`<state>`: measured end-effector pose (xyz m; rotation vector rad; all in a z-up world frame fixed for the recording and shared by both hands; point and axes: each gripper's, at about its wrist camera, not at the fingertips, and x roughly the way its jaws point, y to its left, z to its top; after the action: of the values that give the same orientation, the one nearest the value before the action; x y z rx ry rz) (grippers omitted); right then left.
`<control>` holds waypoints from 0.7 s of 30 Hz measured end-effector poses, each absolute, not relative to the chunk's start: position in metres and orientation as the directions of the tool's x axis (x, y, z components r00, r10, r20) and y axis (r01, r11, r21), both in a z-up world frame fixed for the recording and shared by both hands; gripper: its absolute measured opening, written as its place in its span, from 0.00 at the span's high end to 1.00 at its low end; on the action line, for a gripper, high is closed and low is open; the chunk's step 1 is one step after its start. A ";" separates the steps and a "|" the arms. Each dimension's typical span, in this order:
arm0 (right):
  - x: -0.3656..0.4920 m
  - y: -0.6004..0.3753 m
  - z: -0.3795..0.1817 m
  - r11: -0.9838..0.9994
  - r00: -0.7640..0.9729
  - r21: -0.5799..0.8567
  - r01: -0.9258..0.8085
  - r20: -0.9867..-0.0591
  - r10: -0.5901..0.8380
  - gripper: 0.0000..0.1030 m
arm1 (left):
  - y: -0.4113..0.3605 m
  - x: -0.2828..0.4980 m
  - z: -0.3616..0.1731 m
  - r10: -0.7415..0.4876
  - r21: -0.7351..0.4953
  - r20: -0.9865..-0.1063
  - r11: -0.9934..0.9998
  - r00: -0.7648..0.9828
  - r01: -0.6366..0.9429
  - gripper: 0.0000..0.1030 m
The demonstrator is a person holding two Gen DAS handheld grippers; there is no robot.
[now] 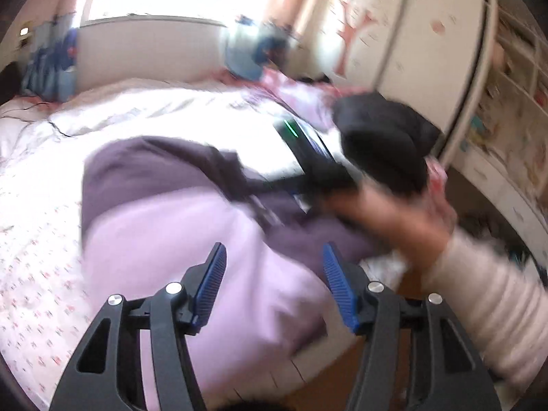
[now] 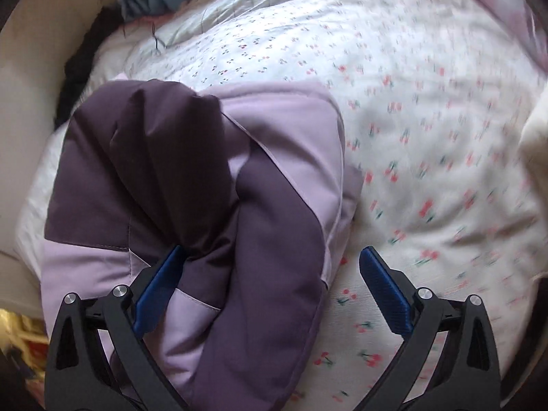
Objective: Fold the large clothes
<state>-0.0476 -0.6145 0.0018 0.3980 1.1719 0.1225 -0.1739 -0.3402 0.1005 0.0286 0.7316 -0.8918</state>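
So the padded two-tone purple and lilac jacket is bunched up on the cherry-print white bedspread. Left gripper and right gripper hang over it, fingers spread wide, pinching nothing.

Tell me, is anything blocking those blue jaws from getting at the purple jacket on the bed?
Nothing visible does. The purple jacket lies on the cherry-print bedding directly ahead of both tools. The right gripper stands open, one blue pad against the fabric. The left gripper is open just above the lilac part, with only the person's right hand off to the side.
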 end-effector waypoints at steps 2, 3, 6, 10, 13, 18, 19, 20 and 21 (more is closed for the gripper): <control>-0.048 -0.620 -0.001 0.914 0.374 0.388 0.115 -0.870 0.322 0.07 | -0.359 -0.147 0.089 -0.665 -0.253 -0.645 0.650 0.376 0.716 0.42; -0.047 -0.620 0.007 0.929 0.358 0.355 0.107 -0.885 0.297 0.07 | -0.371 -0.135 0.076 -0.655 -0.267 -0.679 0.642 0.332 0.719 0.42; -0.047 -0.606 0.058 0.985 0.367 0.157 0.074 -0.923 0.119 0.07 | -0.391 -0.128 0.035 -0.591 -0.198 -0.739 0.651 0.325 0.733 0.41; -0.055 -0.581 0.110 0.978 0.476 0.206 0.019 -0.863 0.173 0.07 | -0.392 -0.138 0.028 -0.572 -0.131 -0.729 0.655 0.375 0.744 0.40; -0.045 -0.570 0.059 0.957 0.457 0.282 0.075 -0.862 0.218 0.07 | -0.386 -0.139 0.022 -0.572 -0.115 -0.723 0.654 0.388 0.748 0.39; -0.065 -0.598 -0.009 0.826 0.561 0.551 0.118 -0.723 0.402 0.06 | -0.361 -0.137 0.031 -0.652 -0.225 -0.690 0.608 0.316 0.762 0.39; -0.068 -0.596 -0.006 0.837 0.561 0.534 0.119 -0.731 0.388 0.06 | -0.341 -0.133 0.042 -0.679 -0.285 -0.661 0.622 0.321 0.729 0.39; -0.071 -0.593 0.000 0.856 0.558 0.504 0.116 -0.746 0.363 0.07 | -0.323 -0.126 0.048 -0.686 -0.315 -0.637 0.648 0.351 0.694 0.39; -0.077 -0.584 0.014 0.898 0.568 0.425 0.112 -0.769 0.293 0.07 | -0.298 -0.117 0.055 -0.693 -0.362 -0.609 0.675 0.385 0.642 0.39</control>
<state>-0.0769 -0.5842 0.0144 0.4601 0.9693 0.1108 -0.1169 -0.2983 0.0554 -0.0704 0.8109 -0.8515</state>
